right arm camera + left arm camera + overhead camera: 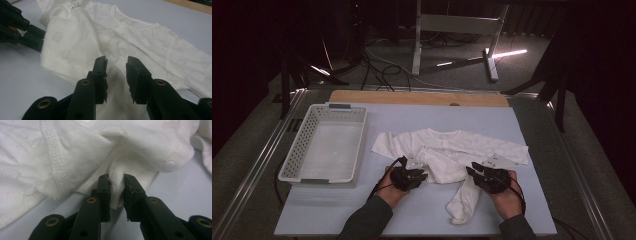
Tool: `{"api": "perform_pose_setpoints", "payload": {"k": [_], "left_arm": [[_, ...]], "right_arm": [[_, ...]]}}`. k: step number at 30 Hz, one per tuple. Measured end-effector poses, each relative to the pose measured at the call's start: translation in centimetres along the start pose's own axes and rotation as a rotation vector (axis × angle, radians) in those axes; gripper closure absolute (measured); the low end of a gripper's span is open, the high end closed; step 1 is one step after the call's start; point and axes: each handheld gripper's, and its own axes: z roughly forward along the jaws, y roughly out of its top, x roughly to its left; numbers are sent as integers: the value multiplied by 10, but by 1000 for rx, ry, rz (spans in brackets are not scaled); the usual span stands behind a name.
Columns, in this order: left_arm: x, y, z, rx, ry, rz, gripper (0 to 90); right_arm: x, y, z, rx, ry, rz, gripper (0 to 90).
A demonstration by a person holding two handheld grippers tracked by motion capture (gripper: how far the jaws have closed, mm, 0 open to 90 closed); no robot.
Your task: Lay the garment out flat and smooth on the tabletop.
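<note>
1. Lying spread on the blue mat (422, 210): one white baby garment (447, 150), mid-table, one leg trailing toward the near edge.
2. Sitting left of it, apart: one white basket (302, 150).
3. Pinching a fold of its hem: left gripper (116, 192), clenched.
4. Straddling fabric, pads not visibly pressing: right gripper (117, 75), released.
5. Lying bare: near mat strip and right side.

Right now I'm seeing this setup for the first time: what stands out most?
A white baby garment lies spread mid-table on the pale blue mat. The left gripper pinches a fold of its edge, while the right gripper sits over the cloth with its jaws apart. An empty white basket stands at the left.
</note>
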Motion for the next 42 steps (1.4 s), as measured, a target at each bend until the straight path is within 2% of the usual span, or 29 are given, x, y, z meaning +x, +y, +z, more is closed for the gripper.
{"api": "perform_pose_setpoints", "payload": {"k": [4,7,11,15,17,25,27,31,34,36,37,39,41,42], "left_arm": [[-3,2,-8,-32,-16,-5,778],[-8,3,-17,-53,-45,-14,778],[-18,1,-30,-53,-89,-16,779],[-26,-3,-37,-45,-111,-14,780],[-35,-6,-43,-39,-134,-4,780],[-56,-13,-51,-26,-186,5,780],[-66,-15,-54,-17,-208,22,780],[-77,-17,-57,-17,-235,35,780],[-88,-20,-58,-7,-264,67,780],[-95,-21,-59,-5,-283,75,780],[-100,-22,-58,-6,-316,76,779],[-102,-23,-58,-10,-329,81,752],[-102,-22,-58,-26,-331,73,605],[-99,-22,-59,-33,-325,58,605]], "right_arm": [[-1,0,-1,2,-2,0,689],[-2,0,-2,1,-3,1,689],[-1,0,-4,-3,-2,2,689],[-1,0,-5,-6,2,-3,689],[-1,0,-6,-8,1,-2,689],[-1,1,-10,-15,4,-3,689],[-1,1,-10,-15,5,-6,689],[-1,0,-10,-14,7,-6,689],[0,0,-10,-14,7,-7,689],[0,0,-9,-13,8,-6,689],[0,0,-9,-15,9,-8,689],[1,0,-9,-14,12,-8,689],[1,0,-9,-13,12,-8,689],[1,0,-9,-13,13,-8,689]]}}
